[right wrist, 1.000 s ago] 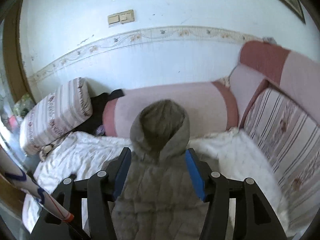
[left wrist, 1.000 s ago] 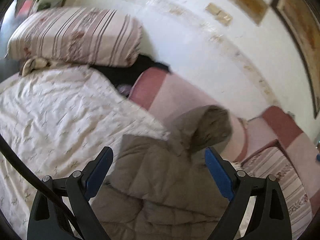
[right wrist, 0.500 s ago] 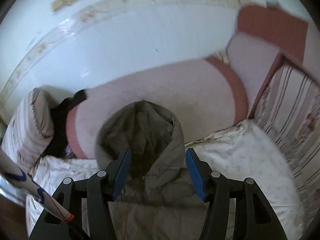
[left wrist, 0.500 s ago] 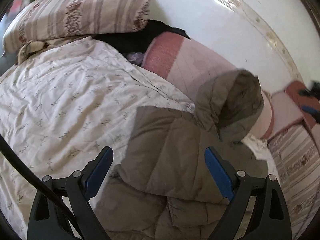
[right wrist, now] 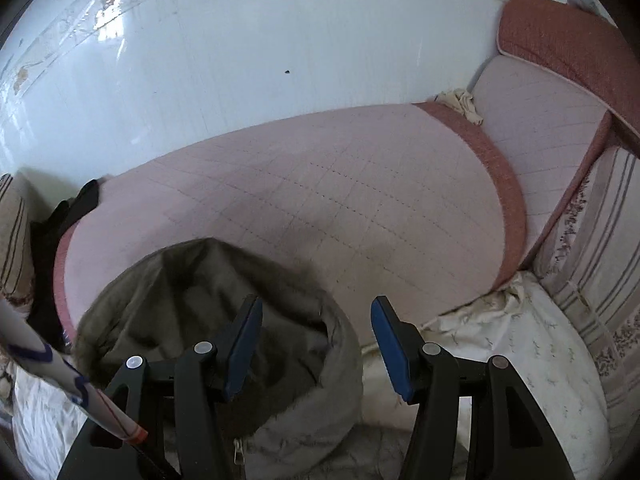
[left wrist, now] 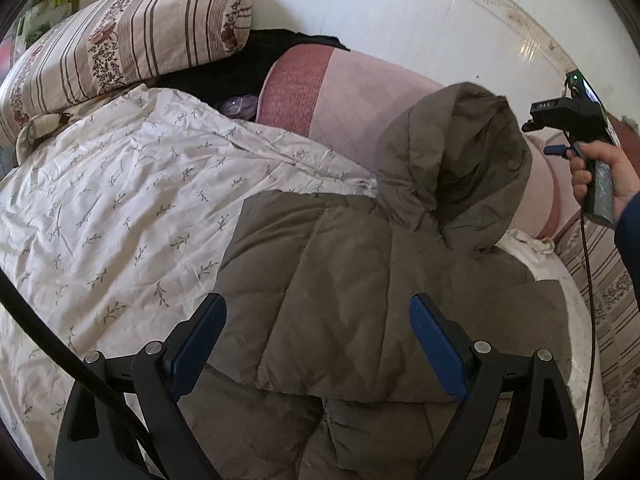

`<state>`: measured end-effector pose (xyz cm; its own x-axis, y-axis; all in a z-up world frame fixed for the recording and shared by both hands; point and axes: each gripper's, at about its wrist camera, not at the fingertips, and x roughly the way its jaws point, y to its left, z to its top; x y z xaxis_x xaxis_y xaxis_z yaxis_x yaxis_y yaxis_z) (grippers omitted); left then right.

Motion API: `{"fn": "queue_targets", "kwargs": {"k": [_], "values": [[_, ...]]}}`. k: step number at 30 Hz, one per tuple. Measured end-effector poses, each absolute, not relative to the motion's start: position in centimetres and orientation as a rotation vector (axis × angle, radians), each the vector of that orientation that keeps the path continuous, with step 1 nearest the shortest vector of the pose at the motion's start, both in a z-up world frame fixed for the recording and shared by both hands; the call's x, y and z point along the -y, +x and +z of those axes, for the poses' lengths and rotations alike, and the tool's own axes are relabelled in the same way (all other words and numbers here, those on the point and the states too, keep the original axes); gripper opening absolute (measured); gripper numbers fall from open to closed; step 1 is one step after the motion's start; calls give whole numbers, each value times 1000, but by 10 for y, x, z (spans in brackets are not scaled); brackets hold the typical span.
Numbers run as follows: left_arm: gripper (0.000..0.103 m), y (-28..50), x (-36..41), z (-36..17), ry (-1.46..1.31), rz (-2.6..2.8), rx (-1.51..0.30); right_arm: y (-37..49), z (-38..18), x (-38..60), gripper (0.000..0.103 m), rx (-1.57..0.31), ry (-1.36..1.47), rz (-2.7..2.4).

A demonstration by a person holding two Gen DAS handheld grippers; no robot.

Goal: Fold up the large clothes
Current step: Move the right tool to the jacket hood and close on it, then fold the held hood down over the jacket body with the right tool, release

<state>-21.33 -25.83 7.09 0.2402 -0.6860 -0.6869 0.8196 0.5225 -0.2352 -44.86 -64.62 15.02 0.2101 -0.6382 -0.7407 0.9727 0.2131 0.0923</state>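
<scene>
Beneath the spread left claw [left wrist: 318,334] lies the jacket [left wrist: 360,300].

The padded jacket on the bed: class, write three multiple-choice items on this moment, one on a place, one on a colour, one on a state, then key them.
1. Where does the jacket's hood rest?
A. against the pink quilted bolster
B. on the striped pillow
C. on the floor

2. What colour is the jacket?
A. black
B. grey-brown
C. red

3. How does the left gripper stand?
A. shut on a sleeve
B. shut on the hood
C. open, empty

Key: 1 A, the hood leans on the bolster; 2 B, its quilted shell is grey-brown throughout; 3 C, its blue pads stand wide apart above the fabric.
</scene>
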Motion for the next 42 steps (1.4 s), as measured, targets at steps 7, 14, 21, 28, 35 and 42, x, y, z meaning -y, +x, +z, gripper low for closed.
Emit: {"fn": "queue_targets", "kwargs": {"k": [7,14,21,28,35,42], "values": [[92,-219,269,61,230,-1035,-834,-455,127,642,5,-618,587,-1169],[92,-220,265,67,215,-1039,-822,-485,166,553,3,-504,522,-1073],[92,-223,258,76,195,-1053,-813,-535,173,412,0,-437,484,-952],[92,-226,260,73,201,-1057,-832,-567,86,338,1,-514,624,-937],[92,-218,264,66,168,-1072,-905,-569,50,370,32,-341,1009,-747],[92,-207,265,55,118,-1077,-988,-555,4,398,45,-270,1182,-759]]}}
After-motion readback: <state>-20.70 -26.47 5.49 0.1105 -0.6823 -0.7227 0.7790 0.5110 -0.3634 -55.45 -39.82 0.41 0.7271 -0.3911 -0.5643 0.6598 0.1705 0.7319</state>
